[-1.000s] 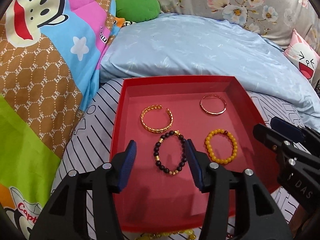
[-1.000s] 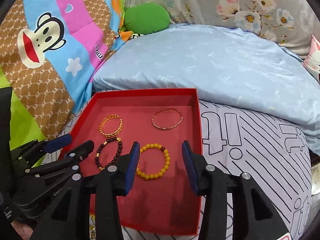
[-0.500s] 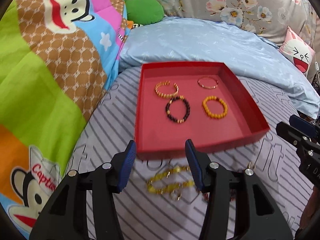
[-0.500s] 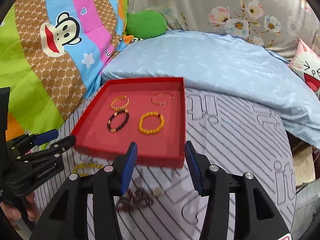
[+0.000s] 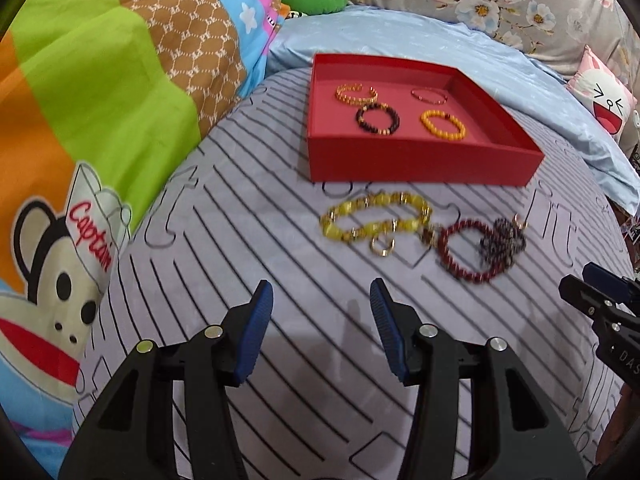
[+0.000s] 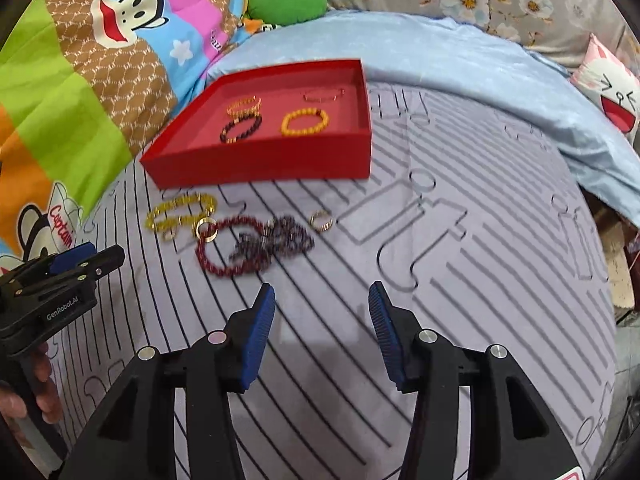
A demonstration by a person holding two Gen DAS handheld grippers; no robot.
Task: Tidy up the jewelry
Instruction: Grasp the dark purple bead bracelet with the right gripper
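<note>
Striped grey bedding covers the bed [image 5: 248,216] where you are working, with a cartoon quilt on one side and a pale blue pillow behind.

From the left wrist view, your left tool [image 5: 320,326] hangs above the bedding with its blue pads spread wide and nothing between them. Ahead sits the red tray [image 5: 420,164], already holding four bracelets: a gold cuff [image 5: 356,94], a thin bangle [image 5: 429,95], a dark bead bracelet [image 5: 378,119] and an orange bead bracelet [image 5: 443,124]. Just in front of the tray, loose on the bedding, lie a yellow bracelet [image 5: 374,216], a small gold ring [image 5: 383,246] and a red bead bracelet [image 5: 464,252] tangled with a dark chain [image 5: 502,240].

From the right wrist view, your right tool [image 6: 322,320] is also wide apart and empty, aimed at the same loose pile. Another ring [image 6: 321,221] lies a little apart from it.

You appear to be between placements, choosing the next piece. The yellow bracelet looks like the easiest pick for your left tool, as it lies clear of the tangle. Come down over one side of the band and close on it. The red bracelet and chain overlap, so lifting one may drag the other.
</note>
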